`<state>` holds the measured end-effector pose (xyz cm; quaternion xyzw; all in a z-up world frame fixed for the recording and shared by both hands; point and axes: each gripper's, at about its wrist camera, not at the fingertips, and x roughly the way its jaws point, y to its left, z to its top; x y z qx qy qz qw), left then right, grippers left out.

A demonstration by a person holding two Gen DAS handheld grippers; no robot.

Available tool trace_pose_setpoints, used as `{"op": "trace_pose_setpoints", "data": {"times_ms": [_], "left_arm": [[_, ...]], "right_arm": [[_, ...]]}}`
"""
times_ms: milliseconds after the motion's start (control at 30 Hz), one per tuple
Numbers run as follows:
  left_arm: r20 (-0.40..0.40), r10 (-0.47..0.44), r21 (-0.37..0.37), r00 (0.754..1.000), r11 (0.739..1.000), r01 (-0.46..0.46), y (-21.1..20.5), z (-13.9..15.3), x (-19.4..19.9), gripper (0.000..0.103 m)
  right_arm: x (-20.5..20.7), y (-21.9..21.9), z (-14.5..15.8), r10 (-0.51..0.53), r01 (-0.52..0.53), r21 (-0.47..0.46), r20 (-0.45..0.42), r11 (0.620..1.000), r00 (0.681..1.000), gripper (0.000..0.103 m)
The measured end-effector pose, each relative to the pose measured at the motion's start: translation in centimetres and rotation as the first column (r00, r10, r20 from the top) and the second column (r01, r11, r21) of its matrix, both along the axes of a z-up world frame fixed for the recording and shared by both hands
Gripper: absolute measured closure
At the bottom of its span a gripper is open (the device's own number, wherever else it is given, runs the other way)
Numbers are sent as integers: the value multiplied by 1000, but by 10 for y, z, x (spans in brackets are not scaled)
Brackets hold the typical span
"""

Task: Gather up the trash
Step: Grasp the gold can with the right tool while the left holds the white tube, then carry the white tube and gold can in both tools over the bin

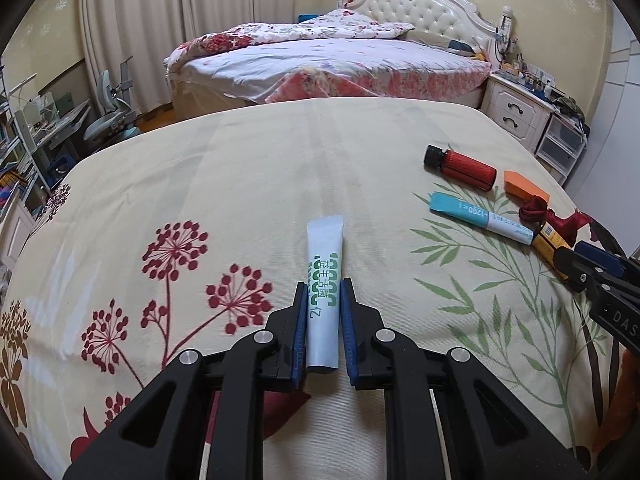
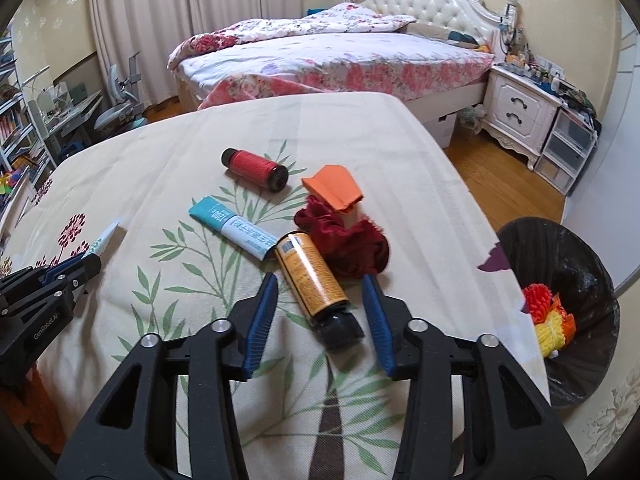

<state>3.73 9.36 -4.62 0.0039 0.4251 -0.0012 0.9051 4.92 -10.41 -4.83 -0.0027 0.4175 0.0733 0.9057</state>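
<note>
On the floral bedspread (image 1: 240, 184) of the near bed, the left claw (image 1: 323, 292) is closing narrowly around a white tube (image 1: 325, 280) with green lettering, its blue pads touching or nearly touching the tube's sides; I cannot tell if they are pressing on it. The tube is lying flat near the middle of the bedspread, pointing away toward the far edge.

Toward the right edge of the bedspread, the right claw (image 2: 320, 292) is standing wide open on either side of a yellow bottle (image 2: 314, 276) with a black cap, and neither pad is touching it. The bottle is lying on its side, cap toward the claw. Just beyond it a dark red ribbon (image 2: 348, 244) is bunching up against the bottle's far end, with a folded orange paper (image 2: 332, 188) resting on top of the ribbon. A teal and white tube (image 2: 232, 226) is lying just left of the bottle, its end almost touching it, and a red bottle (image 2: 256, 168) is lying farther back, apart from the rest.

Beside the bed's right edge, a black bin (image 2: 576, 272) is sitting on the floor, holding yellow and orange scraps (image 2: 548, 316).
</note>
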Motion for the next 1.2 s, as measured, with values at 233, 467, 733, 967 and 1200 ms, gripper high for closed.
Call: {"op": "trace_pose_setpoints", "data": {"times_ms": [233, 467, 733, 967, 1200], "left_arm": [[0, 15, -24, 1000, 1000, -15, 10, 1, -1, 86], [1, 13, -31, 1000, 999, -13, 10, 1, 0, 86], [12, 16, -40, 1000, 999, -16, 12, 4, -1, 86], [34, 12, -37, 999, 999, -11, 10, 7, -8, 86], [60, -14, -55, 998, 998, 18, -5, 13, -18, 86]], "right_arm": [[5, 10, -7, 24, -24, 2, -35, 1000, 999, 64], [11, 14, -6, 17, -17, 2, -35, 1000, 999, 64], [11, 18, -7, 21, -22, -25, -30, 999, 999, 80], [1, 17, -2, 22, -22, -13, -11, 1000, 1000, 80], [-14, 4, 11, -3, 3, -3, 24, 1000, 1000, 80]]}}
